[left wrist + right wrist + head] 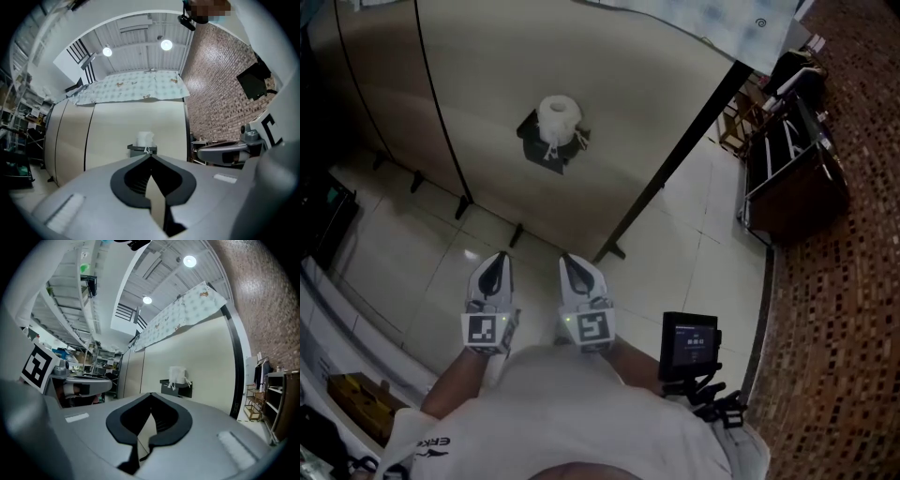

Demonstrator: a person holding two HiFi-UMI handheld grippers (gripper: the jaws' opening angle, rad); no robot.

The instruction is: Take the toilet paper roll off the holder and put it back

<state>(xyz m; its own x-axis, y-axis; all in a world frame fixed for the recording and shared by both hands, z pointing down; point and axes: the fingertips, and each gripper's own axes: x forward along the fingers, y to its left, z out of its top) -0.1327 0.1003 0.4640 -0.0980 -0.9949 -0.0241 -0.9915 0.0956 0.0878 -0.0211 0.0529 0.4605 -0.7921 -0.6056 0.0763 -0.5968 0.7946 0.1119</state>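
Well ahead of my left gripper [498, 264] and right gripper [573, 264], both level, jaws pressed together and empty as I've not yet reached out, the toilet paper roll [558, 116] stands upright on its wall holder [532, 137].

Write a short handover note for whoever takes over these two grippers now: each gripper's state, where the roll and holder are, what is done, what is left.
Left gripper: fingers shut, empty, held level.
Right gripper: the same, close beside it.
Toilet paper roll: upright on the holder, which is fixed to the beige partition, ahead of both grippers and untouched.
Done: nothing that shows; the roll sits on the holder.
Left: probably the whole job: approach, open, lift the roll off, set it back.
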